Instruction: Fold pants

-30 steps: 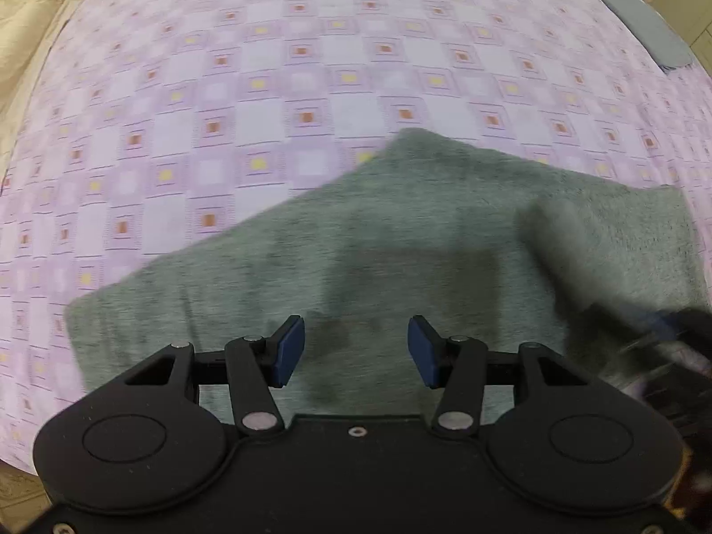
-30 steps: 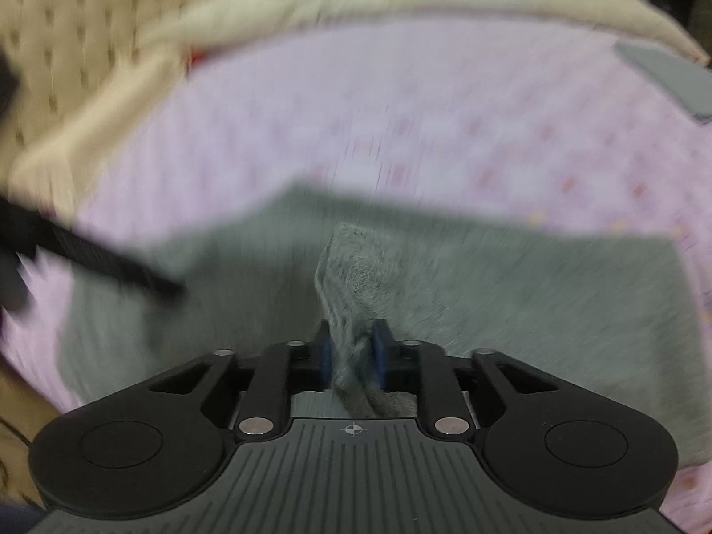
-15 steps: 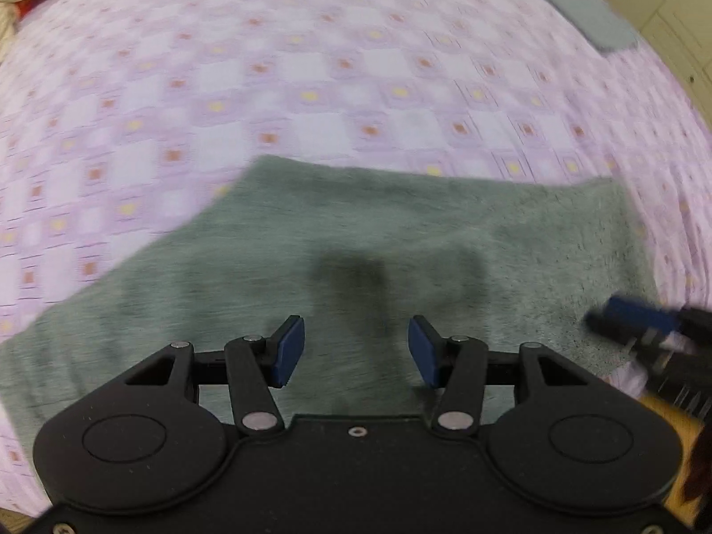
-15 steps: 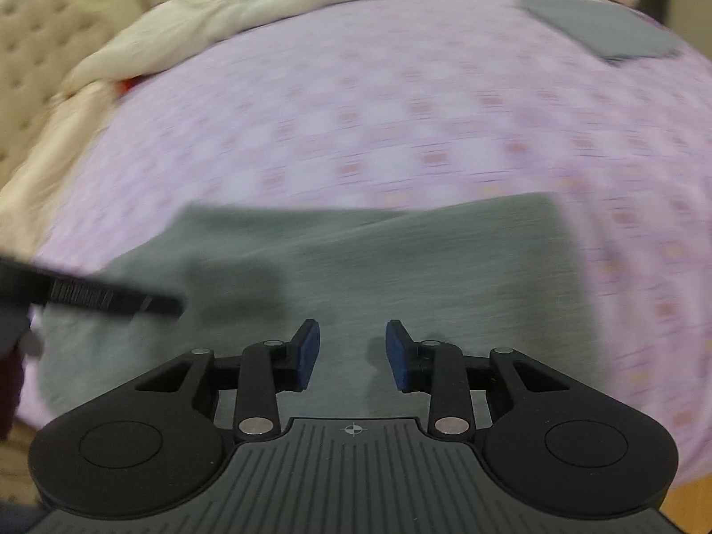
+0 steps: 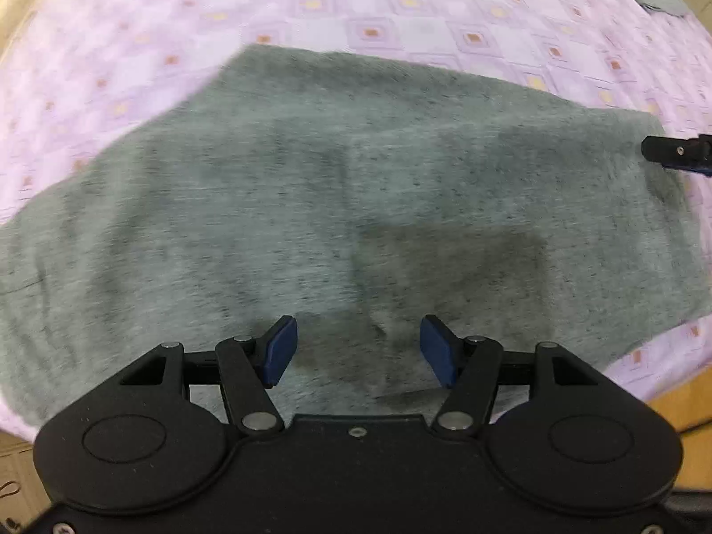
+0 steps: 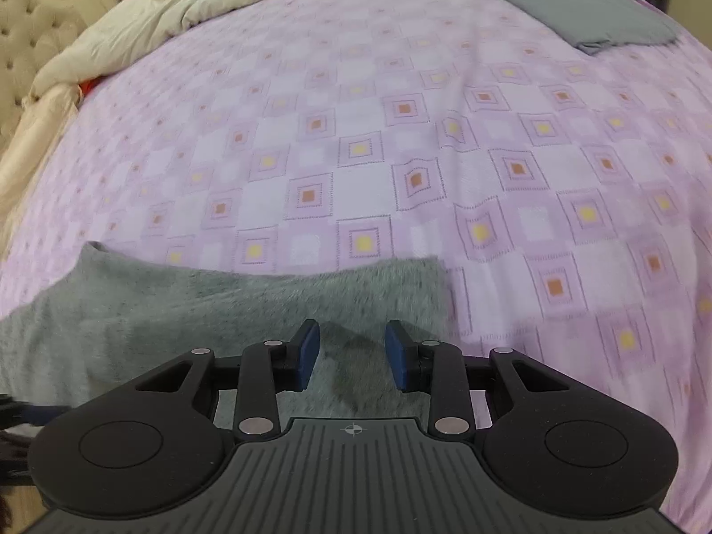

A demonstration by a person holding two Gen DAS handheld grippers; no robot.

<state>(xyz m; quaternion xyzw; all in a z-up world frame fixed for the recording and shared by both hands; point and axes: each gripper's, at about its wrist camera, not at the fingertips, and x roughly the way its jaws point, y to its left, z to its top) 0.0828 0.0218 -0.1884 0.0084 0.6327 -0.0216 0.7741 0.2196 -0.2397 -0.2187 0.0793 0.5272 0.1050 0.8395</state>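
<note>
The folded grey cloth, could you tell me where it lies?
In the right wrist view, the folded grey cloth lies far right on the purple bedspread, well beyond the pants.

Purple-checked bed (image 6: 356, 133) carries grey pants (image 5: 356, 178) (flat) and folded grey cloth (image 6: 578, 4).

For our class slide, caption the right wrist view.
Open right tongs hover over folded grey pants on a purple checked bedspread.

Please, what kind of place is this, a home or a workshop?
Most likely a bedroom at home. The grey pants lie on a bed with a purple checked bedspread, a cream quilt is bunched at its far end, and a tufted headboard stands behind it.
</note>
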